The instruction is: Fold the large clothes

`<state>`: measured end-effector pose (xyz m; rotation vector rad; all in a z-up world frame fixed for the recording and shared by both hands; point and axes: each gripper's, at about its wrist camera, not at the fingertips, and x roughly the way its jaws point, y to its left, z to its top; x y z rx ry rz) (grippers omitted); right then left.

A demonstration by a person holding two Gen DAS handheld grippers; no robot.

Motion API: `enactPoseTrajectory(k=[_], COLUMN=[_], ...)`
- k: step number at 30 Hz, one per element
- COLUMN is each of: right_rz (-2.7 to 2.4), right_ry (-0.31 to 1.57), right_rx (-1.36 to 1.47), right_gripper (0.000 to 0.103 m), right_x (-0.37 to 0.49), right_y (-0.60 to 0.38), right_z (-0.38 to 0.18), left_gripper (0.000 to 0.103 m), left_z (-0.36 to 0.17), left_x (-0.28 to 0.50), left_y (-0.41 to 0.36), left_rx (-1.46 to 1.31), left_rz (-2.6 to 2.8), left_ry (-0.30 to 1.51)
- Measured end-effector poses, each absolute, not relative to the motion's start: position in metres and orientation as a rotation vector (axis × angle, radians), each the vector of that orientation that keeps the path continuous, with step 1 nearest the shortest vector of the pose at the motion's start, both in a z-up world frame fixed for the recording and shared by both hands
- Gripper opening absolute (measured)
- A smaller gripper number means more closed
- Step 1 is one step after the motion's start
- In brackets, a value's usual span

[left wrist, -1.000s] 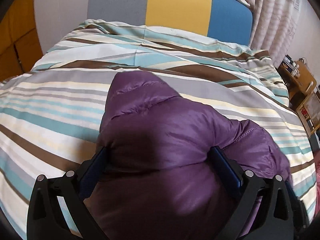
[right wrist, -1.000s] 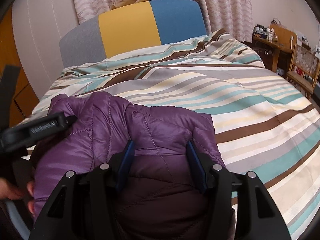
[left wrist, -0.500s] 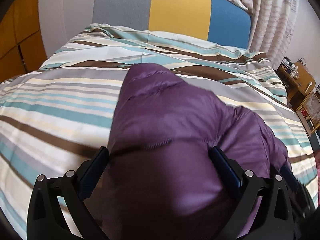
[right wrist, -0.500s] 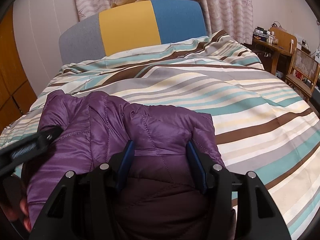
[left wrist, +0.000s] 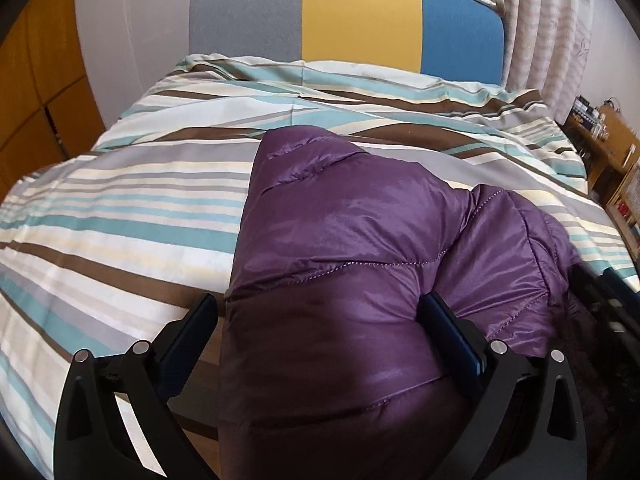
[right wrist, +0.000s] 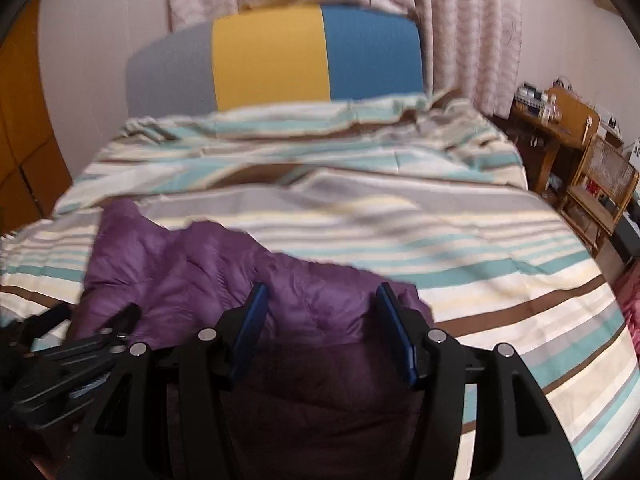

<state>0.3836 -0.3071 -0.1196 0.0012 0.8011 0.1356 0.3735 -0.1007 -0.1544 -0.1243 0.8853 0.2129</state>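
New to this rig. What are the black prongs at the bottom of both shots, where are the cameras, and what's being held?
No robot arm here: a person holds one two-finger gripper in each hand, with a fisheye camera on each looking forward along its fingers. One picture is from the left gripper, the other from the right gripper. A purple puffer jacket lies on a bed with a striped duvet. Jacket fabric bulges between both pairs of fingers. The right one looks clamped on it; on the left, one finger stands clear of the fabric, so that grip is unclear.
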Motion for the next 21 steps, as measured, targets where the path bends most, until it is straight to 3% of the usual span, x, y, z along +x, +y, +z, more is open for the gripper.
enactPoseTrajectory(k=[7, 15, 21], right_rz=[0.113, 0.118, 0.137], right_ry=[0.835, 0.821, 0.75], right_rx=[0.068, 0.081, 0.107], right_gripper=[0.056, 0.06, 0.079], right_x=[0.399, 0.395, 0.369], right_y=[-0.315, -0.317, -0.323], right_z=[-0.157, -0.156, -0.145], left_gripper=[0.1, 0.1, 0.1], left_z=[-0.175, -0.17, -0.157], left_x=[0.388, 0.378, 0.34], left_y=[-0.094, -0.09, -0.081], left_rx=[-0.189, -0.216, -0.259], left_rz=[0.19, 0.165, 0.107], left_ry=[0.915, 0.895, 0.862])
